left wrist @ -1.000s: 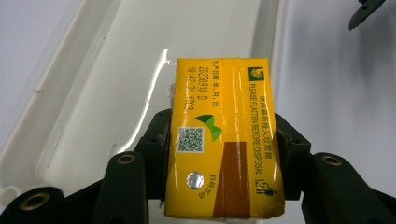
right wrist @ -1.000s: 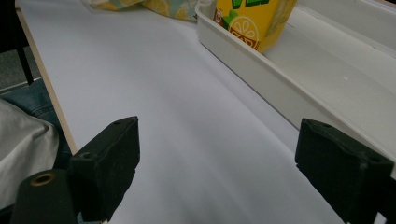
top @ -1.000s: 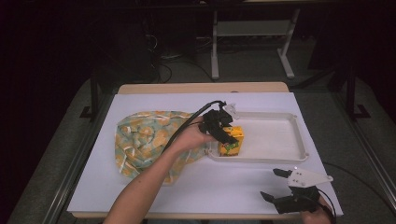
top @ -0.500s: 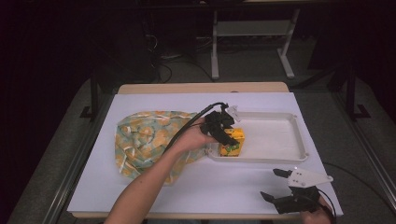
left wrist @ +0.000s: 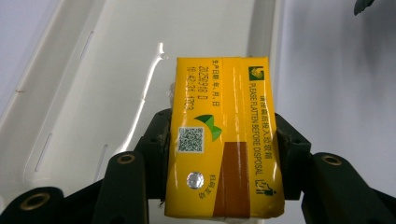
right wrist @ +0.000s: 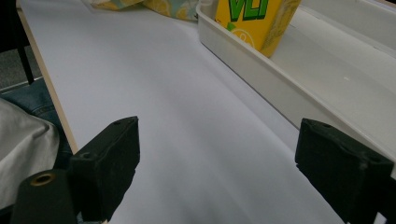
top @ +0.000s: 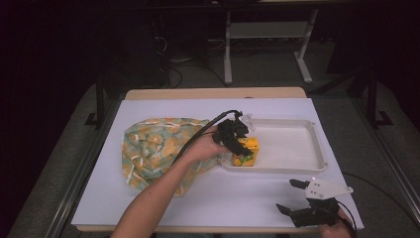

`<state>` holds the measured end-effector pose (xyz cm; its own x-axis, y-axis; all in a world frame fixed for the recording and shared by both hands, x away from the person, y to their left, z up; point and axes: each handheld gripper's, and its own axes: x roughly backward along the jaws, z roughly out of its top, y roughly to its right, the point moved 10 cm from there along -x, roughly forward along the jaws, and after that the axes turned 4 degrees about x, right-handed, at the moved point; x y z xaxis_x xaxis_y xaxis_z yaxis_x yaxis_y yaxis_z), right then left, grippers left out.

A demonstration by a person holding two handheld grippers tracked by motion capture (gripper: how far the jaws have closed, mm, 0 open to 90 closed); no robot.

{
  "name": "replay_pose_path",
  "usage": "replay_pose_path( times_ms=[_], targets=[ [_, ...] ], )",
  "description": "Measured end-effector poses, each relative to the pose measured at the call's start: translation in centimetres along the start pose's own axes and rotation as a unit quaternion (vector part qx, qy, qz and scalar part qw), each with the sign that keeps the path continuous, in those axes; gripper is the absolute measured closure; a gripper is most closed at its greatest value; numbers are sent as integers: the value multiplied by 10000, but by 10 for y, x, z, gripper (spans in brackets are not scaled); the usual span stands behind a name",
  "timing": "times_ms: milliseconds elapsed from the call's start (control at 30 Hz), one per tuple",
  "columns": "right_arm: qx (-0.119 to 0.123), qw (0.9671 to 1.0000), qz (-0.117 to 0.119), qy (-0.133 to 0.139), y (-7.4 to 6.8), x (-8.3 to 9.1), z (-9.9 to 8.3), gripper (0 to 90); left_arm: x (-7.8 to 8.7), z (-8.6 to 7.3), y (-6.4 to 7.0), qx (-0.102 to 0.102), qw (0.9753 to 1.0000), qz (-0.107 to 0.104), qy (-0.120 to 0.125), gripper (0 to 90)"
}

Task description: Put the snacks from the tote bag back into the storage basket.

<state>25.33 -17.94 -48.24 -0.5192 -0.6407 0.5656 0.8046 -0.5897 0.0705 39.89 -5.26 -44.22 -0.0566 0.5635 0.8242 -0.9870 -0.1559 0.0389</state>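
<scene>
Left tool point(top: 239, 145) pinched the yellow carton point(left wrist: 224, 140) across its narrow sides, long axis upright, at the white tray's point(top: 297, 168) near-left corner; right tool point(top: 297, 196) sat spread, well apart.

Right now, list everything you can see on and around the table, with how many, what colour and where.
drink carton: one, yellow with green lettering, at the tray's left end, clamped between the left gripper's jaws.
tray: one, white, right half of the table.
cloth bag: one, teal and orange print, crumpled left of the tray.
table cover: one, white, over the tabletop.
white stand: one, on the floor beyond the table.
left gripper: one, black, in the tray's left end, shut on the carton.
right gripper: one, black with a grey plate, near the table's front right corner, jaws wide apart, holding nothing.
forearm: one, reaching from the bottom edge across the bag.
</scene>
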Motion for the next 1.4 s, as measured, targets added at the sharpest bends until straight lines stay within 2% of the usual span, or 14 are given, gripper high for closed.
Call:
replay_pose_path(
  times_ms=[300,700,867,1000,1133,1233,1333,1400],
  targets=[
    [-13,10000,6,-9,-1,0,0,135,0,-4,1,-47,10000,-17,-36,499],
    [-22,10000,17,-8,-1,-1,0,134,0,-6,2,-301,9995,-27,32,499],
    [-15,10000,35,-25,-1,-1,0,135,0,-6,3,-328,9994,-48,35,498],
    [4,10000,35,-19,-2,-1,0,134,0,-6,4,-380,9993,14,-14,496],
    [-16,10000,35,-24,-1,-1,0,134,0,-6,4,-306,9995,14,-12,488],
    [-14,10000,31,-20,-1,-1,0,134,0,-5,4,-230,9997,0,8,422],
    [-16,10000,24,-14,-1,-1,0,134,3,-2,5,-218,9997,21,100,423],
    [-31,10000,27,-9,-1,-1,0,135,4,-2,5,-185,9997,46,129,393]
  ],
)
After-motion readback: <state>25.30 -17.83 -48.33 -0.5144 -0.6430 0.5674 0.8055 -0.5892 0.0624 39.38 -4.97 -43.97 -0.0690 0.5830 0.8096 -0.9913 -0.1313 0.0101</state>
